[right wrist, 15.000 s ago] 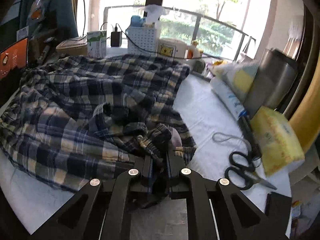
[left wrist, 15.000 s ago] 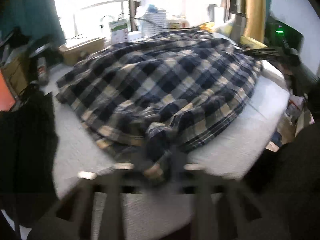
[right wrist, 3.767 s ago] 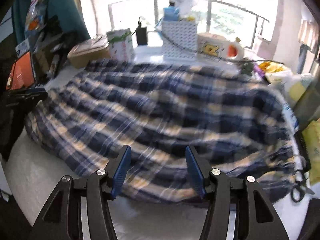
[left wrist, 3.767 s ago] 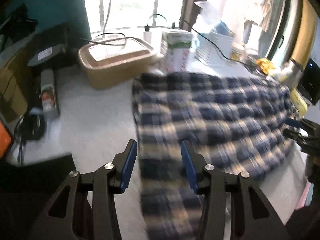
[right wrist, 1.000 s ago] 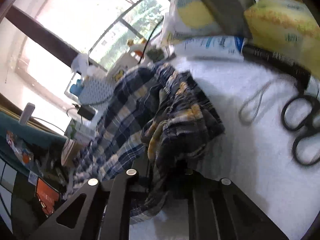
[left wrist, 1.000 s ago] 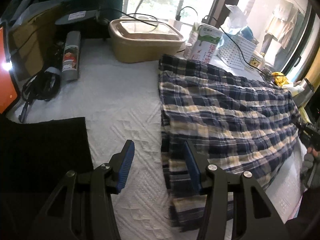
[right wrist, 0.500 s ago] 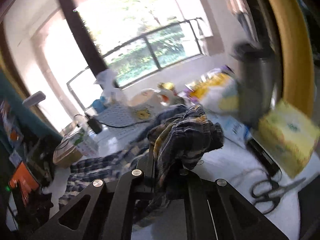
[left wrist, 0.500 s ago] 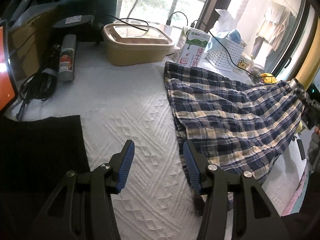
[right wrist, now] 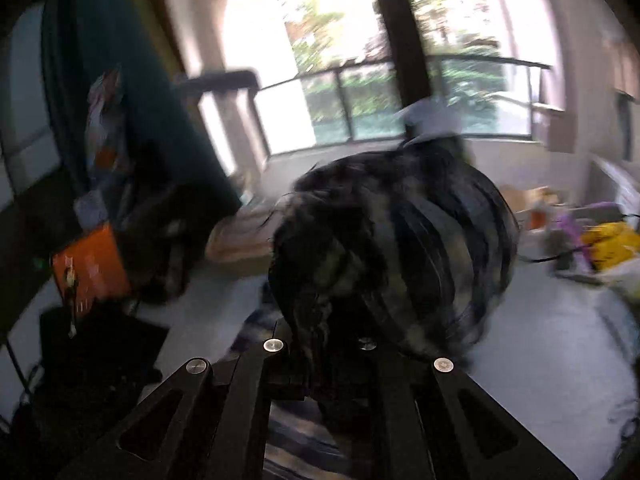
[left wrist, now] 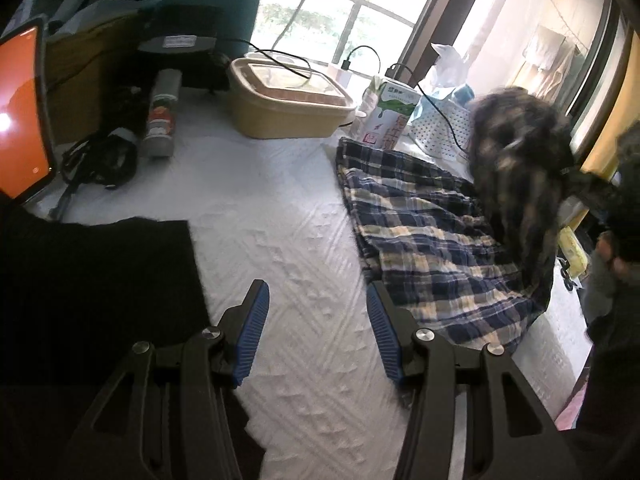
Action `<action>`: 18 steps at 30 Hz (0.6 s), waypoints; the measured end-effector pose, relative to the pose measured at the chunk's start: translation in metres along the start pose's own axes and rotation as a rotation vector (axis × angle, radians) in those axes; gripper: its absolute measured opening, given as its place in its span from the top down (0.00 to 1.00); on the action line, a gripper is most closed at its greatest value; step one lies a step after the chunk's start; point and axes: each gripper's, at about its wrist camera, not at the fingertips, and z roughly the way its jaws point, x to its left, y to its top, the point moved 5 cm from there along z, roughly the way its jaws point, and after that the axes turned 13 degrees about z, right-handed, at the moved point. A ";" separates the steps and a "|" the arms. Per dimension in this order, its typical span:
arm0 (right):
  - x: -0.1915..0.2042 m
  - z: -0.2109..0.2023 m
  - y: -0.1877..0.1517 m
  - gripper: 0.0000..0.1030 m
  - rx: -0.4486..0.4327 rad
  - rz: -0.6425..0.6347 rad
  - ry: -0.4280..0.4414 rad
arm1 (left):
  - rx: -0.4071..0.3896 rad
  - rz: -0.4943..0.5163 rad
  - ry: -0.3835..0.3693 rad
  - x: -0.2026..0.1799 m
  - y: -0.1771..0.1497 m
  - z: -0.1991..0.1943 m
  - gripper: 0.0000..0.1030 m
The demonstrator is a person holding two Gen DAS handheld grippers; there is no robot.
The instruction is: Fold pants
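pants (left wrist: 432, 240) half-folded, far end lifted at 2 o'clock | right gripper (right wrist: 320, 364) clamped on bunched cloth | left gripper (left wrist: 316, 328) agape, empty | remaining: lay over, flatten

The pants (left wrist: 432, 240) are lying along the bench's (left wrist: 288, 248) right side, one end bunching above them; container (left wrist: 288, 104) and carton (left wrist: 386, 114) are standing at the far edge.
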 end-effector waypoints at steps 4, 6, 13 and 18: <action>0.030 0.049 -0.038 0.94 0.134 -0.060 -0.007 | -0.015 -0.038 0.028 0.010 -0.007 -0.010 0.51; 0.041 0.070 -0.058 0.94 0.215 -0.078 0.005 | -0.020 -0.055 0.030 0.013 -0.009 -0.012 0.51; 0.051 0.071 -0.090 0.79 0.308 -0.147 0.022 | -0.020 -0.047 0.033 0.010 -0.005 -0.008 0.51; 0.045 0.044 -0.080 0.04 0.261 -0.105 0.103 | -0.039 -0.013 0.030 -0.003 0.015 -0.005 0.51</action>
